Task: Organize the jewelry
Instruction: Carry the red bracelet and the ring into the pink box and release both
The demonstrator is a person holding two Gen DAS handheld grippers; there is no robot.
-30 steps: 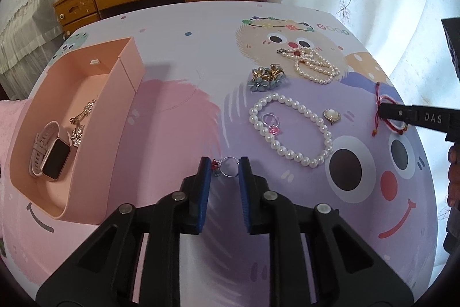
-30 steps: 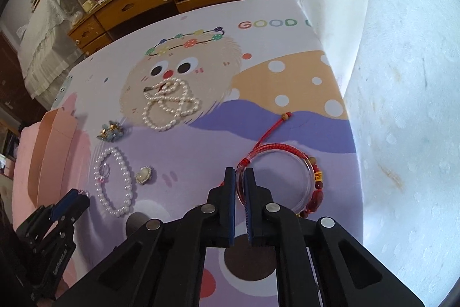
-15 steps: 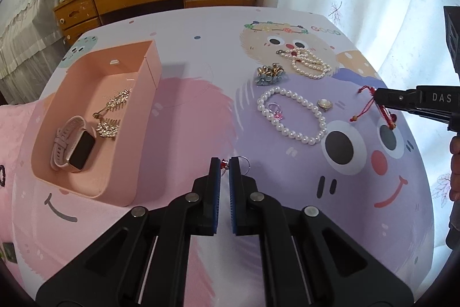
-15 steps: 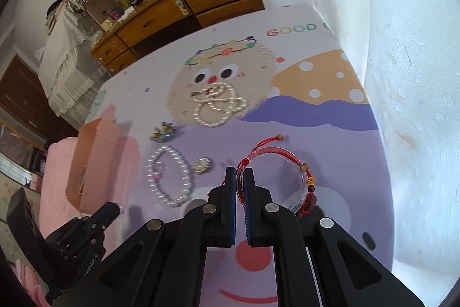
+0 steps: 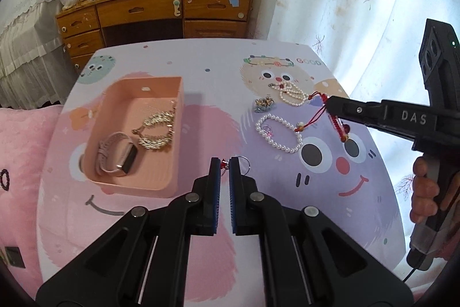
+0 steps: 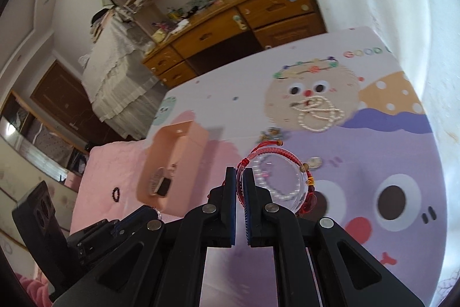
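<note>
- Jewelry lies partly in the pink tray (image 5: 175, 117), partly on the cartoon-print tablecloth (image 5: 207, 111), and partly in the 2 grippers.
- Left gripper (image 5: 224, 163) pinches a small silver ring (image 5: 243, 162) with a red stone at its fingertips, raised above the cloth just right of the tray's near corner.
- Right gripper (image 6: 239, 173) is pressed together on a red cord bracelet (image 6: 309, 180) wound on a clear hoop, which hangs off the cloth; the person's hand (image 5: 425, 192) grips its handle.
- Inside the tray sit a pink-strapped watch (image 5: 116, 154) and a gold leaf-shaped chain (image 5: 156, 128), the chain just beyond the watch.
- On the cloth, right of the tray, a pearl bracelet (image 5: 283, 146) encircles a small pink ring (image 5: 268, 129).
- Farther back lie a blue-and-gold cluster piece (image 5: 263, 104) and a tangled pearl necklace (image 5: 290, 94) on the printed face.
- A wooden dresser (image 5: 155, 16) stands beyond the table.
</note>
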